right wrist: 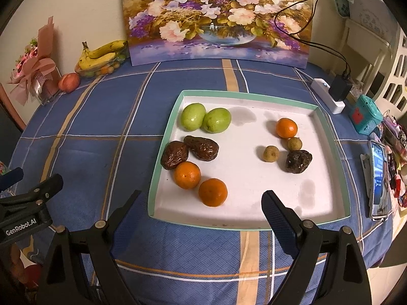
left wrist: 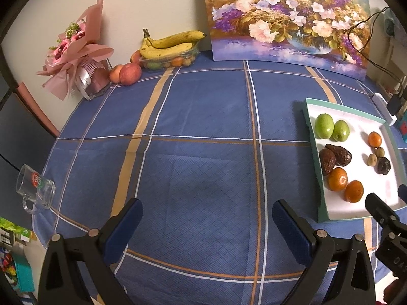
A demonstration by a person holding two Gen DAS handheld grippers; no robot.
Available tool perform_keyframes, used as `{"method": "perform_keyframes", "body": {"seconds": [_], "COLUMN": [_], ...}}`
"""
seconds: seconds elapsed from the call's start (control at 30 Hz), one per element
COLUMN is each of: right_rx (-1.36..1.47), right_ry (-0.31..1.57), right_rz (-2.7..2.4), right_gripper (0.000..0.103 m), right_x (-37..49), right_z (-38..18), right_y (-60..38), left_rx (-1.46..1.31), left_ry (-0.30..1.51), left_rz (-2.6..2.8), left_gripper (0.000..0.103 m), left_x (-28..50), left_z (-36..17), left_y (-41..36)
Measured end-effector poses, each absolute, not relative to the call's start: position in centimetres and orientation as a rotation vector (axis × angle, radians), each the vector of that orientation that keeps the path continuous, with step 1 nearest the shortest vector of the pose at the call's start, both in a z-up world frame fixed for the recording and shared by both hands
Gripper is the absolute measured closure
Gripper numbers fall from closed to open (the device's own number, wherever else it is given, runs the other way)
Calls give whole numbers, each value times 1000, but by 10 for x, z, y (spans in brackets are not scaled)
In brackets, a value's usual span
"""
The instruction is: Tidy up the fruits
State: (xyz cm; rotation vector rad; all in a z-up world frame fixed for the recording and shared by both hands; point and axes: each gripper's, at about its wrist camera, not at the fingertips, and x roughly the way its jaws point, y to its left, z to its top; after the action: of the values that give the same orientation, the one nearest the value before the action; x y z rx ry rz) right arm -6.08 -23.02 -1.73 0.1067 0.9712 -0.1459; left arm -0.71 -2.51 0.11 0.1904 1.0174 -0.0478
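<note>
White and mint-rimmed, the tray (right wrist: 328, 137) holds my sorting so far: along its left side sit two green fruits (right wrist: 193, 116), two dark wrinkled ones (right wrist: 202, 148) and two oranges (right wrist: 212, 192), paired by kind. On the right an orange (right wrist: 286, 127), two small tan fruits (right wrist: 271, 153) and a dark one (right wrist: 298, 161) lie mixed (possibly a date). My right gripper (right wrist: 201, 204) and left gripper (left wrist: 207, 214) are both spread and empty. The bananas (left wrist: 168, 45) and apples (left wrist: 129, 73) sit well apart; nothing blocks me.
</note>
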Motion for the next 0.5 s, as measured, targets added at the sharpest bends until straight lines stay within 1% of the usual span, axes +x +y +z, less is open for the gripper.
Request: {"method": "perform_keyframes", "body": {"seconds": [0.5], "right_rx": [108], "right_ry": [970], "right_rz": [-172], "right_gripper": [11], "right_x": [-62], "right_z": [-17], "right_y": [-234], "left_rx": [190], "left_ry": [1021], "left_rz": [-43], "left_gripper": [0], "left_x": [-6], "left_z": [0], "left_y": [-24]}}
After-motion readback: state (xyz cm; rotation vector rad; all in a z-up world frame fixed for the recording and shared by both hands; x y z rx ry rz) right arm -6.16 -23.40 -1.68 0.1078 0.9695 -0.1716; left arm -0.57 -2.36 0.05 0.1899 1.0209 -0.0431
